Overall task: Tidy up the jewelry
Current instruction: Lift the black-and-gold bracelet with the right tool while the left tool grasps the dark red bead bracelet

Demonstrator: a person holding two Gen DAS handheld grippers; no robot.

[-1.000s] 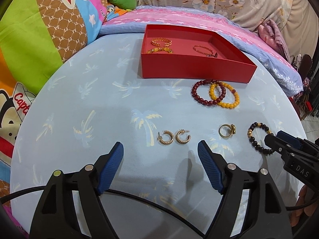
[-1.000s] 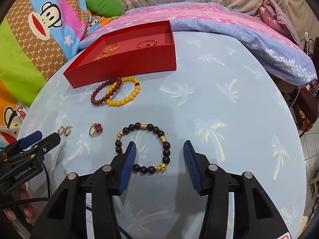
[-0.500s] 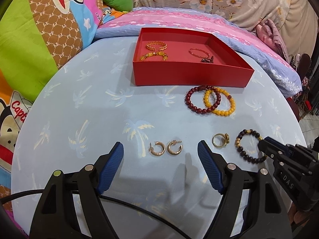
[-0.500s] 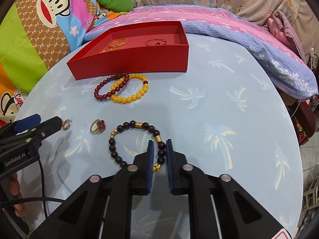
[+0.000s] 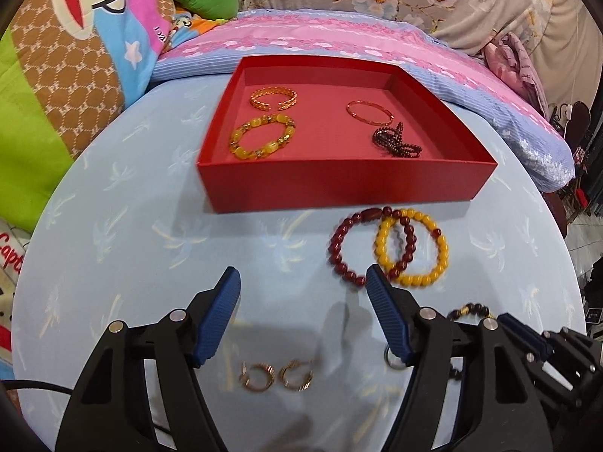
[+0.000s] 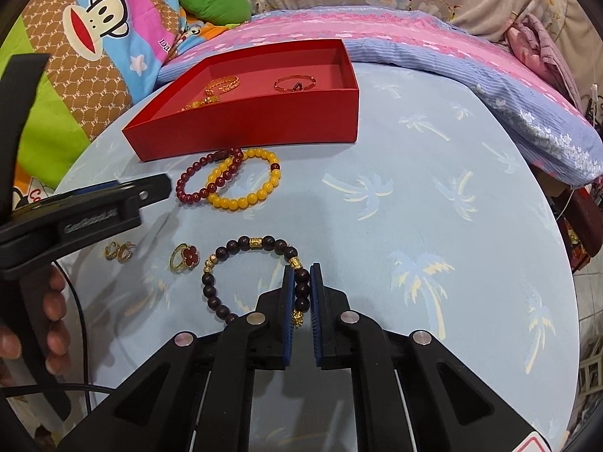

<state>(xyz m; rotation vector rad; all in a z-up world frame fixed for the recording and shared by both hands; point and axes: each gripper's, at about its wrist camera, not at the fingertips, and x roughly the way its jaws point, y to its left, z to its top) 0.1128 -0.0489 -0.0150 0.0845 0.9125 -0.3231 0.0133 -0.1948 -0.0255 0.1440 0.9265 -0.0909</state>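
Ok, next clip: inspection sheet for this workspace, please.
Surface: round table, blue palm-print cloth.
Job's things: red box holds four bracelets; red bracelet and yellow bracelet overlap outside; earrings; flower ring.
Clutter: nothing seen.
Grippers: right gripper shut on dark bead bracelet; left gripper open, jaws just narrowing, nothing between its fingers.
Cables: black cable.
Surroundings: bedding, cartoon blanket.

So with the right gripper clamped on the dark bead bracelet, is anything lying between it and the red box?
Yes. The right gripper is shut on the dark bead bracelet, and the overlapping dark red bracelet and yellow bracelet lie on the cloth just before the red box. Carrying it above them and the box's front wall should clear both.
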